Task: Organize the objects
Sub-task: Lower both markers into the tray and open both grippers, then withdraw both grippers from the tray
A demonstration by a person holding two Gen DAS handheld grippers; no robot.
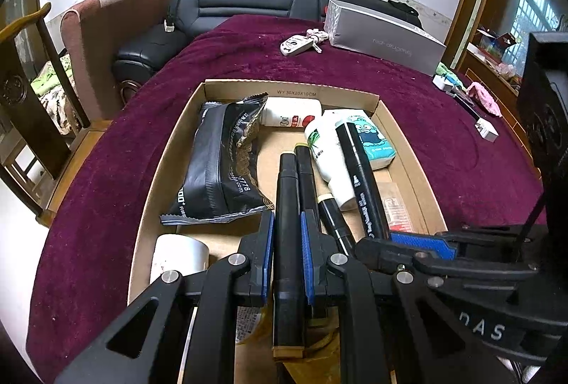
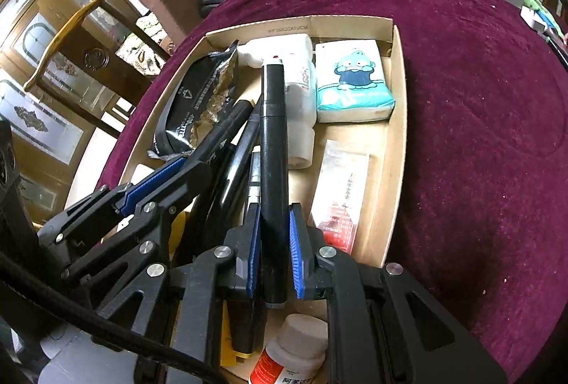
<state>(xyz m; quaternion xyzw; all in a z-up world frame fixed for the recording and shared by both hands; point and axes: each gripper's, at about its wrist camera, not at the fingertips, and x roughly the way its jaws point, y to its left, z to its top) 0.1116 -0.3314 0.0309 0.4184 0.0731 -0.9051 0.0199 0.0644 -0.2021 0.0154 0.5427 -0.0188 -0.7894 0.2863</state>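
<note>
**Both grippers hold a marker over the crowded box**

The left gripper (image 1: 287, 252) pinches a black marker with a tan end (image 1: 286, 242), and the right gripper (image 2: 272, 238) is clamped on a second black marker (image 2: 273, 149). Both markers point toward the far wall of the cardboard box (image 1: 408, 149), which sits on a maroon cloth (image 1: 106, 206) covering the table. My reading is that this is the sorting step for the pens: each is gripped, and each needs a resting place.

Two more black markers (image 1: 358, 178) lie loose in the middle of the box, between the gripped ones. The next move likely calls for laying the held markers alongside these, parallel, without the two grippers colliding, as they stand very close together.

Free floor is scarce. A black snack pouch (image 1: 220, 164) fills the left side, a white bottle (image 1: 326, 160) lies under the loose markers, a tissue pack with a cartoon figure (image 2: 351, 78) occupies the far right corner, and a clear sachet (image 2: 340, 188) lies along the right wall. A red-labelled pill bottle (image 2: 294, 352) stands at the near edge. Outside the box, a key fob (image 1: 298, 45) and a grey carton (image 1: 383, 29) sit near the far edge of the cloth.
</note>
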